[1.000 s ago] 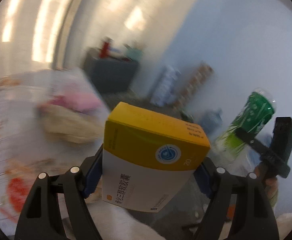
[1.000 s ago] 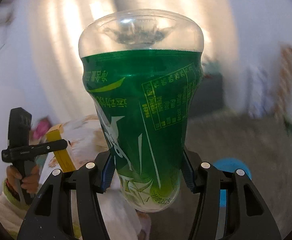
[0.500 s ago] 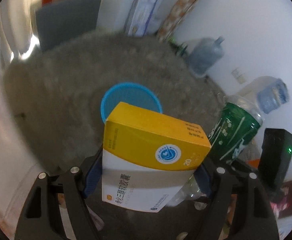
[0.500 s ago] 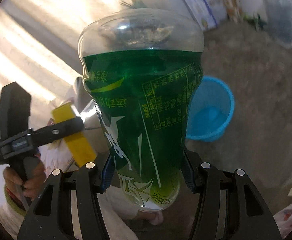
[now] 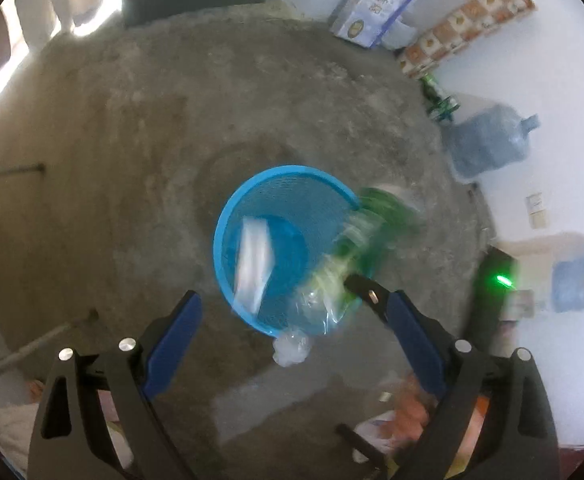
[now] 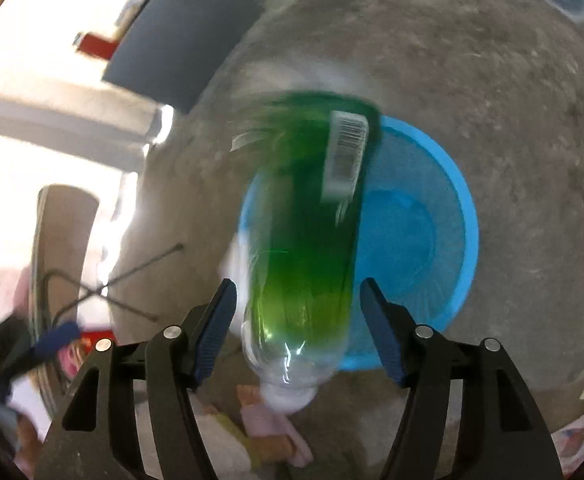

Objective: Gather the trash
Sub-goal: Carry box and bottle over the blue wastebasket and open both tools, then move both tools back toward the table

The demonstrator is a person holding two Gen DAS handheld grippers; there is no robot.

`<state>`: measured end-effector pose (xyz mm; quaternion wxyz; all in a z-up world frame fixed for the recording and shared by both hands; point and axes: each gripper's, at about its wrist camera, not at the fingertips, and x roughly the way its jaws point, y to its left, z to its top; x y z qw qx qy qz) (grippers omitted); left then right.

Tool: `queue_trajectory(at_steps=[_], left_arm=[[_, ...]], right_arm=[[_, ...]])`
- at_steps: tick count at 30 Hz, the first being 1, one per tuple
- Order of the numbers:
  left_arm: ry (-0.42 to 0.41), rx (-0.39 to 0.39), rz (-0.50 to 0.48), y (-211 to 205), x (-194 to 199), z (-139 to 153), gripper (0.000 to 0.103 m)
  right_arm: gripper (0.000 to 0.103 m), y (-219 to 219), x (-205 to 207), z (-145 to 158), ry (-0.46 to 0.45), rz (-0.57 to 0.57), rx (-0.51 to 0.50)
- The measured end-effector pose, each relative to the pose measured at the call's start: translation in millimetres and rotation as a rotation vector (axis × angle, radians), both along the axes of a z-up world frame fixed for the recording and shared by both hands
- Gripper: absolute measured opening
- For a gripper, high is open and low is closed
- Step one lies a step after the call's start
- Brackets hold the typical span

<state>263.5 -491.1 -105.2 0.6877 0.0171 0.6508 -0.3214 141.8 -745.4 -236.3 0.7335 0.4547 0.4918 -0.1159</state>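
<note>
Our left gripper [image 5: 292,320] has just spread its jaws wide with nothing between them, and our right gripper [image 6: 296,308] has just opened too, its pads clear of the green bottle [image 6: 312,232] blurred between them. Beyond, the box [image 5: 253,262] shows as a pale blur inside the blue basket [image 5: 227,216] on the concrete floor [image 5: 131,140], the bottle hanging above the basket's rim.

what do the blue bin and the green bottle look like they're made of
Blue bin: probably moulded plastic, judging by its uniform bright blue, thin rim and fine mesh-patterned wall, semi-matte.
Green bottle: likely thin clear plastic, glossy; light passes through the body, a printed green label wraps it, and the bare end near the cap shows shiny highlights. Blur limits certainty.
</note>
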Motion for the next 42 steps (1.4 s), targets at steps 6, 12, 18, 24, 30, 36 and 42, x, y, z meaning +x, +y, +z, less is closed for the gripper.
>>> queue_trajectory(at_steps=[6, 12, 18, 24, 30, 36, 42], left_arm=[[-0.113, -0.053, -0.054, 33, -17, 25, 0.091], [-0.147, -0.135, -0.078, 72, -46, 63, 0.091], [-0.264, -0.245, -0.082, 138, -75, 116, 0.091], [-0.374, -0.313, 0.059, 231, -87, 152, 0.091], [-0.545, -0.306, 0.203, 334, -109, 179, 0.091], [-0.594, -0.216, 0.374, 432, -126, 180, 0.091], [-0.625, -0.195, 0.547, 516, -148, 171, 0.091]], right_arm=[[0.062, 32, -11, -7, 0.054, 0.014, -0.027], [0.062, 36, -22, 1, 0.040, -0.025, -0.043], [0.064, 58, -62, 51, -0.038, -0.008, -0.150], [0.074, 104, -103, 121, -0.139, 0.020, -0.263], [0.084, 167, -118, 183, -0.237, 0.080, -0.340], [0.095, 245, -105, 251, -0.359, 0.193, -0.525], [0.095, 324, -70, 291, -0.419, 0.333, -0.701]])
